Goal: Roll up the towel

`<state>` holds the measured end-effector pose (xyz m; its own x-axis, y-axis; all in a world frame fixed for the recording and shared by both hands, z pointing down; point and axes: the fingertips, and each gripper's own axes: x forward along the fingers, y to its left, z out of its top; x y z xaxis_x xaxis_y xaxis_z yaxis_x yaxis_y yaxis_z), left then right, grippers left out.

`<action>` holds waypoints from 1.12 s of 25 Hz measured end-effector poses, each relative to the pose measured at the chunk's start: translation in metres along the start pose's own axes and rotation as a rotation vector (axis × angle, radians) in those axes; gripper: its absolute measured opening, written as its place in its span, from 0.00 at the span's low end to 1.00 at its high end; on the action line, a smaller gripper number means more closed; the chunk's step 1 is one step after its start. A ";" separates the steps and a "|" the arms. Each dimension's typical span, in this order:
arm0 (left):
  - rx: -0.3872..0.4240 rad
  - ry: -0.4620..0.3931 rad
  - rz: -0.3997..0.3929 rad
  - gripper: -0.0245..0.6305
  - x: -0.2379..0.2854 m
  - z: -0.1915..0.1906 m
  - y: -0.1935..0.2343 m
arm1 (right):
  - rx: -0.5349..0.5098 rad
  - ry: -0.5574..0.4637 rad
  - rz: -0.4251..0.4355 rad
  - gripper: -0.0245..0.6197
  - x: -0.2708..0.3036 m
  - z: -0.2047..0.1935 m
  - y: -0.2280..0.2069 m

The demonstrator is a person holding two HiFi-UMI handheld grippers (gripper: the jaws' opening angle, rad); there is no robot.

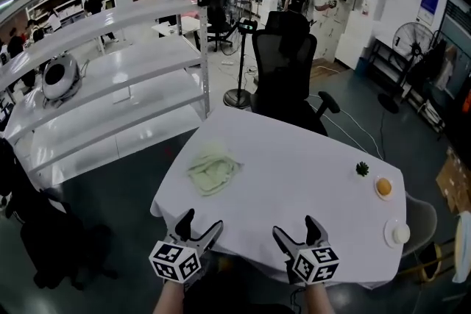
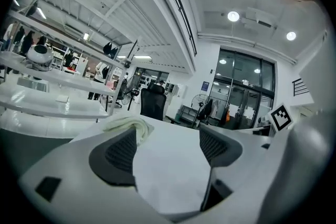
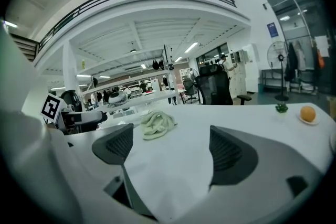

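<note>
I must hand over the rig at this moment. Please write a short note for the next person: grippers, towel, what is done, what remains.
Left gripper: open, empty, at the near edge of the table.
Right gripper: open, empty, beside it at the near edge.
Towel: crumpled heap on the table's left part, ahead of the left gripper; neither gripper touches it.
Done: nothing; no roll started.
Left: reach the towel, probably spread it flat, then roll it up.

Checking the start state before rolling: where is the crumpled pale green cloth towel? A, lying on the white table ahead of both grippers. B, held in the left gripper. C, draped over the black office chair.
A: the crumpled pale green cloth towel lies on the white table, apart from the open, empty left gripper and right gripper at the near edge.
</note>
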<state>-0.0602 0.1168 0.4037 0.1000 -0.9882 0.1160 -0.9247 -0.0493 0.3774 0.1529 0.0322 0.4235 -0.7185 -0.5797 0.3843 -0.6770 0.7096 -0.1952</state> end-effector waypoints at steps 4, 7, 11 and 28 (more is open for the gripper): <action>0.004 0.017 -0.015 0.63 0.026 0.006 0.014 | 0.007 0.001 -0.009 0.74 0.024 0.011 -0.009; 0.003 0.026 -0.026 0.63 0.042 0.011 0.022 | 0.015 0.005 -0.009 0.74 0.039 0.015 -0.010; 0.006 0.037 -0.044 0.63 0.065 0.017 0.031 | 0.023 0.006 -0.019 0.74 0.057 0.022 -0.017; 0.075 0.192 -0.118 0.63 0.153 0.004 0.068 | -0.052 0.041 0.019 0.74 0.150 0.054 -0.047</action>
<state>-0.1094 -0.0380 0.4435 0.2705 -0.9296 0.2503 -0.9266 -0.1808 0.3298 0.0681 -0.1099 0.4422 -0.7230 -0.5500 0.4180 -0.6536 0.7406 -0.1559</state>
